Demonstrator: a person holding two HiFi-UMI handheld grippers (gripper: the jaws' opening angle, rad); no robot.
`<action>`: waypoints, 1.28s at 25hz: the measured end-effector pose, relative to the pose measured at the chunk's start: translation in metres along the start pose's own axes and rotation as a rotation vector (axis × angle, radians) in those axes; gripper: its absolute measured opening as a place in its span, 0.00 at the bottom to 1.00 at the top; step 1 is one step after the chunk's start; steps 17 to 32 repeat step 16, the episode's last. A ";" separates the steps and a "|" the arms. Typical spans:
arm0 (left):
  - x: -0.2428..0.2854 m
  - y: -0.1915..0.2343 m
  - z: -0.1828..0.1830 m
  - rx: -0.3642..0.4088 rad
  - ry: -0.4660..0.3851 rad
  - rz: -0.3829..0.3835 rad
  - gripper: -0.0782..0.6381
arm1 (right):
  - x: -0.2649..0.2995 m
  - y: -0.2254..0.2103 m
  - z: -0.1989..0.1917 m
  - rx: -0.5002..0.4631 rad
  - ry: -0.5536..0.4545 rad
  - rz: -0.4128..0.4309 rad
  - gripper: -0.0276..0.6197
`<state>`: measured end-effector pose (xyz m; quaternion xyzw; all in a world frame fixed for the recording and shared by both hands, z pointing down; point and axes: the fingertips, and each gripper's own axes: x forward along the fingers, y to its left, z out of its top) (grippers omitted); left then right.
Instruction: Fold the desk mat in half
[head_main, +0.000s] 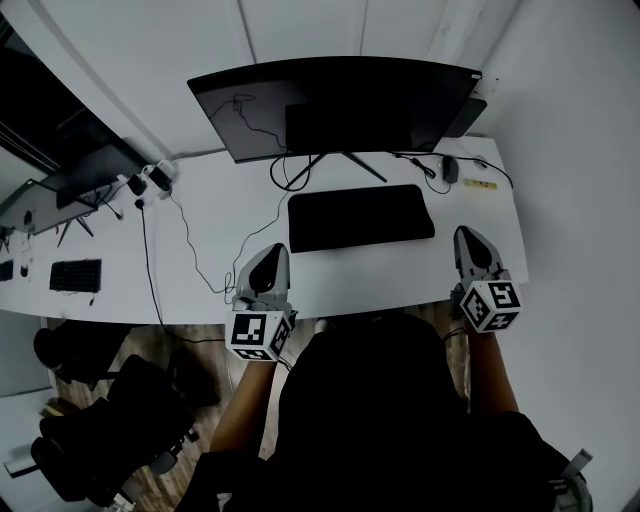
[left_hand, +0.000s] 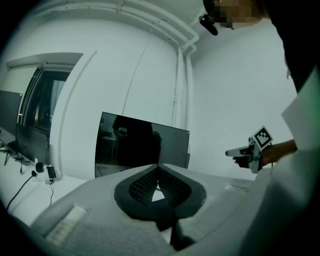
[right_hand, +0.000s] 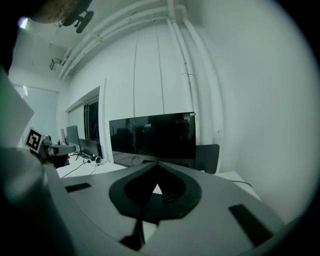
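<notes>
Jaws together, empty: left gripper (left_hand: 158, 165), right gripper (right_hand: 157, 163)

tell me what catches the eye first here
A wide dark monitor fills the back of the white desk. In front of it a black desk mat lies flat and unfolded. The left gripper and right gripper are held near the desk's front edge on either side of the mat, jaws shut and empty.
</notes>
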<state>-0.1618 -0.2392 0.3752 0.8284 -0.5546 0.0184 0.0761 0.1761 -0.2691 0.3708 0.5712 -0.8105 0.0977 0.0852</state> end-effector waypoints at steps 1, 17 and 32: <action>0.000 0.000 -0.001 -0.009 0.002 -0.004 0.14 | -0.002 0.001 -0.001 -0.003 0.001 -0.001 0.04; 0.000 0.004 -0.025 -0.123 0.034 -0.047 0.14 | 0.000 0.015 -0.009 -0.005 0.035 -0.014 0.04; 0.000 0.004 -0.025 -0.123 0.034 -0.047 0.14 | 0.000 0.015 -0.009 -0.005 0.035 -0.014 0.04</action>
